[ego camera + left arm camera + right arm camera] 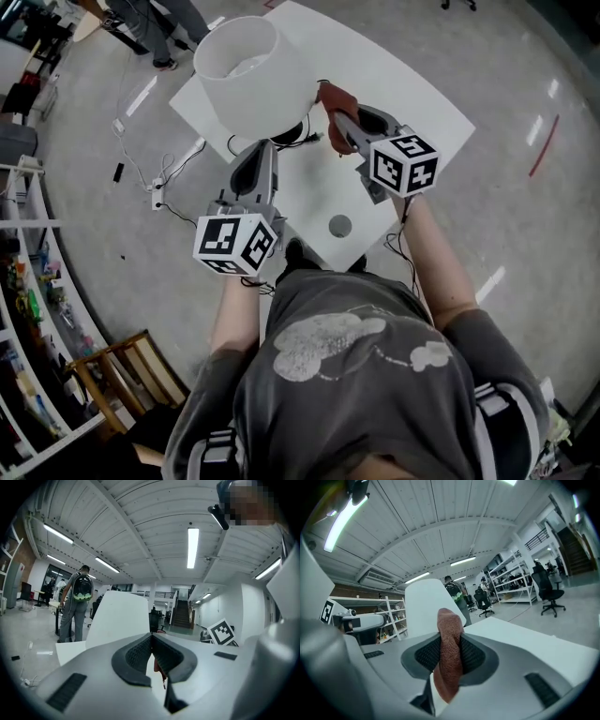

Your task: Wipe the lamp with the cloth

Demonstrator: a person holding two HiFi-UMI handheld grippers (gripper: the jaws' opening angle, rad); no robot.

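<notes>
Through the head view I saw the lamp (246,75) standing at the 11 o'clock end of the white worktop (412,103), its white shade wide and upright over a dark base. The left claw (266,146) pointed toward 12 o'clock, with its tip just beside that base. The right claw (336,116) sat at the lamp's 3 o'clock, with the rust-brown cloth (331,95) bunched at its tip, close to the shade. I could not tell whether the cloth touched the shade. A power strip (159,187) lay on the floor at 9 o'clock.

In the left gripper view, the left claw (151,641) was pressed fully together with nothing between its pads. The lamp's shade (119,616) rose just past it at 11 o'clock. A person wearing a backpack (77,602) stood well beyond, at 10 o'clock.

In the right gripper view, the right claw (450,644) was clamped on the cloth (449,653), which stood up between the pads and hung below them. The shade (426,604) stood behind it at 11 o'clock, and an office chair (548,590) stood far off at 2 o'clock.
</notes>
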